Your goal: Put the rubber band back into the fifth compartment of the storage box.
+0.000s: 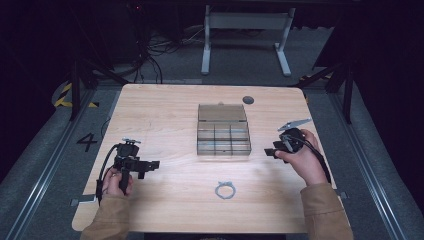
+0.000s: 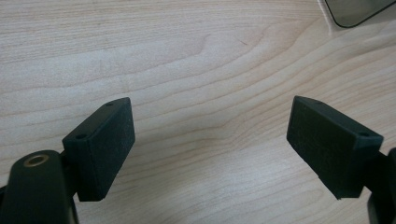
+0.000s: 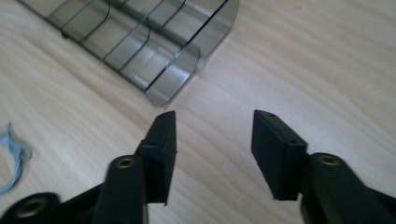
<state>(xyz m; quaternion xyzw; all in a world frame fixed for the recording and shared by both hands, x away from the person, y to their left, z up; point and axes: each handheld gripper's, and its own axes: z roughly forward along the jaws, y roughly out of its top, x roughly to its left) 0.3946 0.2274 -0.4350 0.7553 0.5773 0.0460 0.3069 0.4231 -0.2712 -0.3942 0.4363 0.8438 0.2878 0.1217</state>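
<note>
A clear plastic compartment box lies open in the middle of the wooden table, its lid folded back. Its near corner lies just ahead of my right gripper, which is open and holds nothing. In the high view that right gripper sits just right of the box. My left gripper hovers over bare wood at the table's left, open and empty; a corner of the box peeks in at the top right. A small blue-grey ring of cord lies near the front edge.
A dark round disc lies by the table's far edge. Beyond the table stand a white desk frame and loose cables on the floor. Bare wood stretches around both grippers.
</note>
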